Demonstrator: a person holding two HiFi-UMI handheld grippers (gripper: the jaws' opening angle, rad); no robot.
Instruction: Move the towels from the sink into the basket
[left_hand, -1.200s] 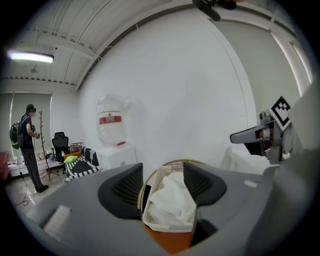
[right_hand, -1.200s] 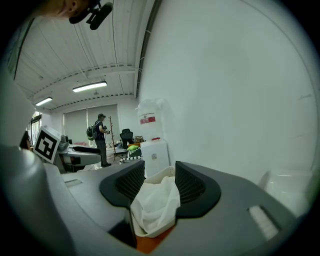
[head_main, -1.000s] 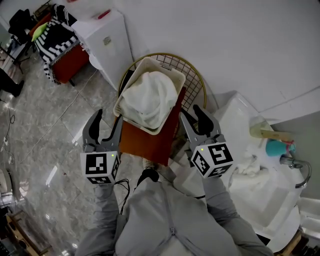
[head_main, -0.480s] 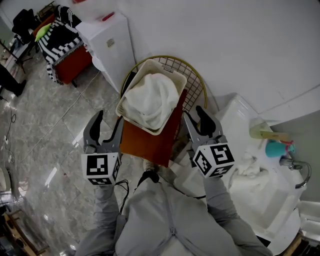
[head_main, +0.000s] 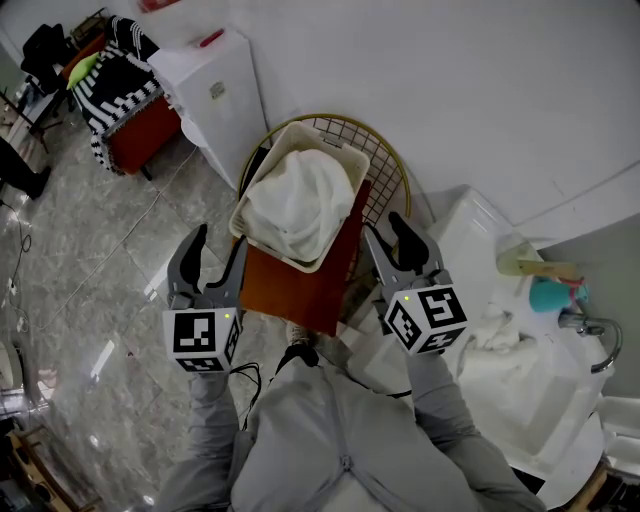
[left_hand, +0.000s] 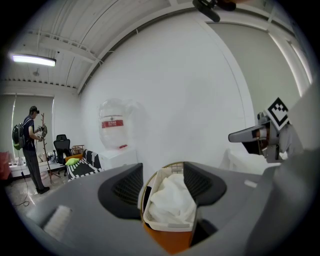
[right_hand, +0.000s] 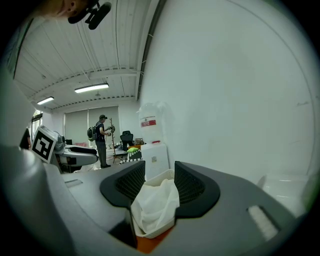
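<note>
Left gripper (head_main: 218, 248) hangs out front, jaws spread and empty, aimed at the cream plastic basket (head_main: 325, 132) on the orange stool (head_main: 290, 285), where a heaped white towel (head_main: 298, 198) already sits. Right gripper (head_main: 386, 232) points the same way, jaws apart by a narrower gap, empty too. The crumpled white sink towel (head_main: 495, 335) lies in the white sink (head_main: 470, 225), rightward and behind those jaws, no clear long axis. The right arm is nearer and must swing round. A metal faucet (head_main: 592, 335) and teal cup (head_main: 550, 295) crowd the far edge.
</note>
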